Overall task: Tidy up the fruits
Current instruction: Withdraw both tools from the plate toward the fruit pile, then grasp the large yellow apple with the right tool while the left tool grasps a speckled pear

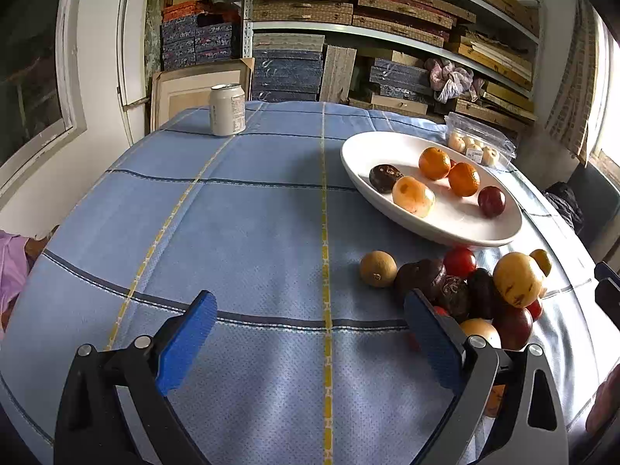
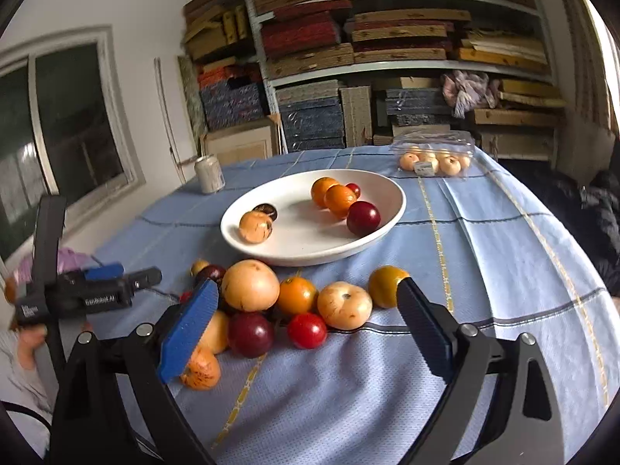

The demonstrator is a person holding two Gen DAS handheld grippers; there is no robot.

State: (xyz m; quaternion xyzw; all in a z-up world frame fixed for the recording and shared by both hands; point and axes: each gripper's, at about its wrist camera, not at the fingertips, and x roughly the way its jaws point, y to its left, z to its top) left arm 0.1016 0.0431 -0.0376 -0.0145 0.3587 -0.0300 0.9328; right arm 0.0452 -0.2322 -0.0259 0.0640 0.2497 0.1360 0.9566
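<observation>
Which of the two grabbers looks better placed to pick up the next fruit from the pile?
Right, probably. The right gripper has open jaws facing the pile of fruit directly. The left gripper is open over bare tablecloth, with the pile off to its side.

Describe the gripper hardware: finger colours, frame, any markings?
Both grippers match: the left gripper and right gripper have black forked frames, silver pivot bolts and flat finger pads, ribbed and blue. The right wrist view shows the left unit's body with white "GenRobot.AI" lettering. No cables visible.

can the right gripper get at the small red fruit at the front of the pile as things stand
Probably yes: the right gripper is open and the small red fruit lies between its fingers, with nothing over it.
</observation>
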